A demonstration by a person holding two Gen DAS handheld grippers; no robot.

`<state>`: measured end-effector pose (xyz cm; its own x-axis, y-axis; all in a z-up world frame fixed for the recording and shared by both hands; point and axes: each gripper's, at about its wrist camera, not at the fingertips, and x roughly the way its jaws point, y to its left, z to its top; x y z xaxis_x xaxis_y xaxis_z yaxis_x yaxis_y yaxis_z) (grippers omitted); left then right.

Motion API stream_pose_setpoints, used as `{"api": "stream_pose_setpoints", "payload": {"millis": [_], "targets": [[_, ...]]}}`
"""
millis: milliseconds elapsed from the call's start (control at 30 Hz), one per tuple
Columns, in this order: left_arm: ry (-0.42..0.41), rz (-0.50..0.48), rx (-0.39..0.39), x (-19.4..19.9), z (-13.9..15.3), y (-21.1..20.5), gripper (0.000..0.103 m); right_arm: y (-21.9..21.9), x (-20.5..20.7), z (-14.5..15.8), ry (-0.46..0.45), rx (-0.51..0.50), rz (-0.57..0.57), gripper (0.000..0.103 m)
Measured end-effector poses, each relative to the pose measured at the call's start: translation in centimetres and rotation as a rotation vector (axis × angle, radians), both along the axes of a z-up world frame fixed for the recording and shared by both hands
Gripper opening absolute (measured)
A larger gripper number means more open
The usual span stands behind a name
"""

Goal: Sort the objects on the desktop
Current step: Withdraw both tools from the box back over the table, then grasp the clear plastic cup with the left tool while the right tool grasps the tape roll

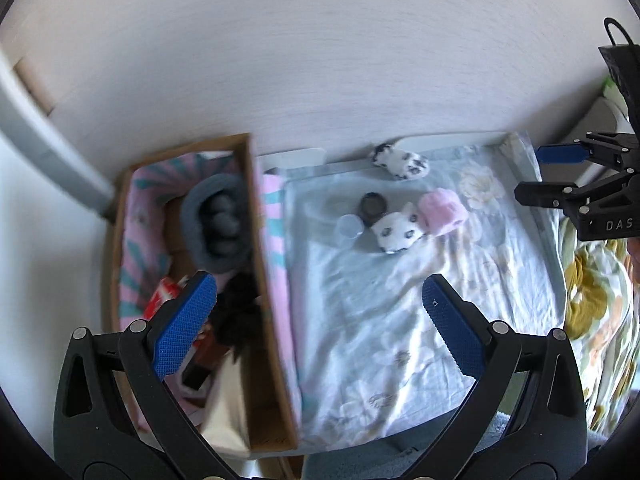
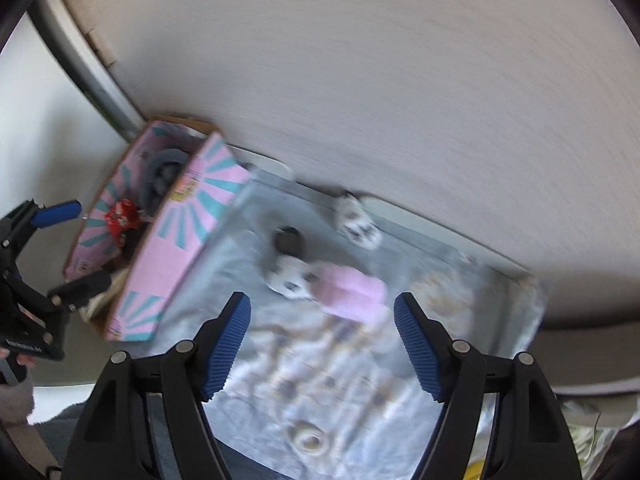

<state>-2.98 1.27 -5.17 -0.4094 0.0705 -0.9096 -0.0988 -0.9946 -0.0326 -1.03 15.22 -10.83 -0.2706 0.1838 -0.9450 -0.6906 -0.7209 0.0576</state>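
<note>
On a pale blue floral cloth lie a pink fuzzy band, a white plush cat head, a spotted plush piece, a dark round lid and a clear small cup. A pink striped cardboard box at the left holds a grey bundle, a red packet and dark items. My left gripper hangs open over the box's right wall. My right gripper stands open and empty just short of the pink band.
A white wall rises behind the cloth. A grey frame strip runs down the left. Yellow patterned bedding lies to the right of the cloth. A sleeve shows at the left edge.
</note>
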Motion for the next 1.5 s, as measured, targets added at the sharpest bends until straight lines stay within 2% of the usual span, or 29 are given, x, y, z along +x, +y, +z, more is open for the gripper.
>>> {"api": "stream_pose_setpoints", "payload": {"millis": [233, 400, 567, 667, 767, 867, 1067, 1200, 1367, 1433, 1500], "targets": [[-0.005, -0.038, -0.025, -2.0, -2.7, 3.5, 0.102, 0.3, 4.4, -2.9, -0.027, -0.021, -0.044, 0.070], [-0.019, -0.065, -0.169, -4.0, -6.2, 5.3, 0.099, -2.2, 6.9, -6.6, -0.063, -0.057, -0.055, 0.070], [-0.046, -0.115, -0.247, -5.5, -9.5, 6.3, 0.096, -5.7, 8.7, -11.1, -0.081, -0.128, -0.042, 0.070], [-0.060, -0.114, -0.251, -6.3, -10.8, 6.2, 0.089, -8.0, 9.6, -13.2, -0.086, -0.153, -0.034, 0.070], [-0.067, -0.059, -0.205, -6.6, -11.7, 5.3, 0.087, -9.5, 10.2, -14.6, -0.080, -0.173, -0.029, 0.070], [-0.072, -0.004, -0.186, -6.7, -12.8, 4.5, 0.086, -10.6, 10.5, -15.4, -0.064, -0.174, -0.021, 0.070], [-0.007, 0.048, -0.245, -6.5, -13.9, 4.7, 0.085, -12.0, 10.5, -15.6, -0.076, -0.102, 0.035, 0.070], [0.033, 0.060, -0.287, -6.3, -14.5, 5.0, 0.085, -12.6, 10.5, -16.0, -0.078, -0.094, 0.067, 0.059], [0.073, 0.012, -0.305, -5.2, -15.2, 6.2, 0.085, -13.4, 10.8, -16.2, -0.082, -0.067, 0.091, 0.055], [0.066, 0.005, -0.315, -5.1, -16.0, 6.4, 0.085, -13.7, 10.8, -16.3, -0.075, -0.062, 0.105, 0.054], [0.043, 0.020, -0.292, -5.4, -17.0, 6.1, 0.082, -14.0, 10.9, -16.3, -0.074, -0.048, 0.115, 0.049]]}}
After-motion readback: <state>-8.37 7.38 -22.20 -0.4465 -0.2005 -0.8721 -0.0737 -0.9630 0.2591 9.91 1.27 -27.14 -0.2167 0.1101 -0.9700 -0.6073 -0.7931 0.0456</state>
